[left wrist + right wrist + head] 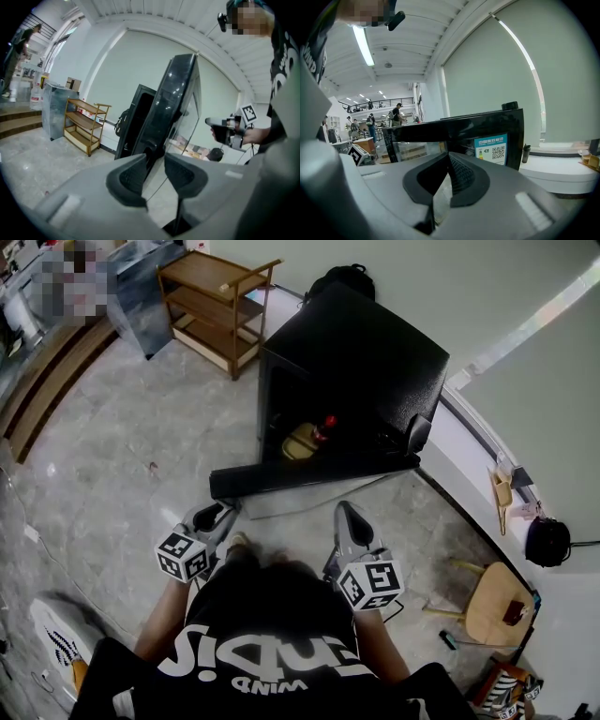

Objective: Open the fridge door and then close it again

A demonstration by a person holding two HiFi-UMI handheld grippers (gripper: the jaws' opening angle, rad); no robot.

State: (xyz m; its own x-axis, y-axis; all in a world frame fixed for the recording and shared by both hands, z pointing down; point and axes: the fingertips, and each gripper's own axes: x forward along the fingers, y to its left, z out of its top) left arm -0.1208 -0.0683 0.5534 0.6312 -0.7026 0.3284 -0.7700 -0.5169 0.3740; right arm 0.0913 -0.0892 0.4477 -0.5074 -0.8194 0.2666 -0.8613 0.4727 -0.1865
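At the far left a slatted wooden shelf trolley (217,310) is seen on a floor (122,456) of grey, marble-veined tiles.

The left hand-held gripper (218,514), moulded in smooth grey plastic with dark ribbed pads, is held low in front of the body and tipped slightly downward. A cube (183,556) printed with black-and-white square markers is carried on its back. Its jaws are set moderately apart. The free edge of the fridge door (309,479) stands in line with the gap, and it cannot be told whether the pads touch it.

The fridge (366,362), a squat black box with a finely pebbled top, stands on the floor against the pale wall. Its door is swung open toward the person, with its hinge at the right and its free end at the left. The door is made of a glossy black frame around a reflective pane. Inside, a bottle (325,427) with a red cap and a rounded yellow item (300,442) are visible. A blue label (491,148) with white Chinese characters and a QR code is stuck on the door.

The right hand-held gripper (347,512) is held level with the left one, just short of the door's face. Its jaws are narrowed until the tips meet, and nothing is held between them.

Large white lettering is printed on the person's black shirt (272,634). At the right a round wooden stool (492,601) is set.
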